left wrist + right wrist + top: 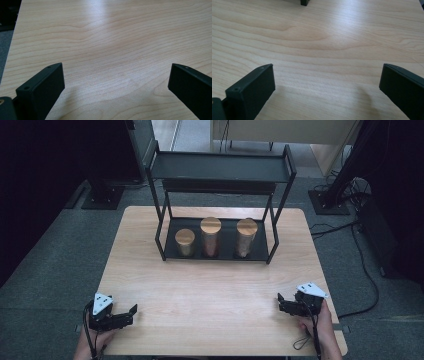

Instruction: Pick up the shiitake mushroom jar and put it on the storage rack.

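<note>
A black two-tier metal rack [220,167] stands at the back of the wooden table [210,290]. On its lower shelf stand three metallic canisters with wooden lids: a short one [185,242] at the left, a tall one [210,237] in the middle, another [246,237] at the right. My left gripper [131,312] rests at the near left corner of the table, open, nothing between its jaws [116,75]. My right gripper [281,302] rests at the near right, open and empty too [327,75].
The rack's upper shelf [220,167] carries nothing. A rack foot [305,2] shows at the top of the right gripper view. Cables [360,250] and stand bases [102,195] lie on the grey floor around the table. Bare wood stretches between the grippers and the rack.
</note>
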Action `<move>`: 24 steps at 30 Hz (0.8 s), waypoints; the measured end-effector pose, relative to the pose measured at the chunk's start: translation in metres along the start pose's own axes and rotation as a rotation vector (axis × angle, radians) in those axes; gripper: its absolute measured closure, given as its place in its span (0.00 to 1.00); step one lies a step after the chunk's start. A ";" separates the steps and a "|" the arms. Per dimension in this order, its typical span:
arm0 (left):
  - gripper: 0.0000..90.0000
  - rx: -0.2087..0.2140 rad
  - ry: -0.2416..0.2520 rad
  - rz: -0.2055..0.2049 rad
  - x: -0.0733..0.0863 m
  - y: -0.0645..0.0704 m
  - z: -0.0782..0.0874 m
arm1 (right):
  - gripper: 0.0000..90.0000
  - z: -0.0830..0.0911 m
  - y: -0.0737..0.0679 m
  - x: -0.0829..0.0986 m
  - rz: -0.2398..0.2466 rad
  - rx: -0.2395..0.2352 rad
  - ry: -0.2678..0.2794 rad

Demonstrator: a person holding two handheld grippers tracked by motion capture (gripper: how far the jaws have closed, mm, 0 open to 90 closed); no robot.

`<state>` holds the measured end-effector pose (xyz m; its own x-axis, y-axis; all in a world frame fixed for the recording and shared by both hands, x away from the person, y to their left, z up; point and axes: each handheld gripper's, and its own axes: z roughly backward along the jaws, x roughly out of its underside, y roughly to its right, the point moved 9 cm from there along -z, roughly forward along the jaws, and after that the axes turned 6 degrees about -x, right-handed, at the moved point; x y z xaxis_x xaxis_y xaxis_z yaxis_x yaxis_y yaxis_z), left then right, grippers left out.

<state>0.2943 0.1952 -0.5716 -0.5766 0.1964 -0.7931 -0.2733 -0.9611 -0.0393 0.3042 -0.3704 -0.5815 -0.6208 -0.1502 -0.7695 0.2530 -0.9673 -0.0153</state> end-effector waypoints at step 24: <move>0.01 -0.002 -0.002 -0.003 0.000 0.000 0.000 | 0.00 0.030 0.031 0.026 -0.031 0.047 -0.015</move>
<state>0.2942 0.1949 -0.5717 -0.5771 0.1994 -0.7919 -0.2736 -0.9609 -0.0426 0.2740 -0.4106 -0.5832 -0.6391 -0.1232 -0.7592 0.1987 -0.9800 -0.0082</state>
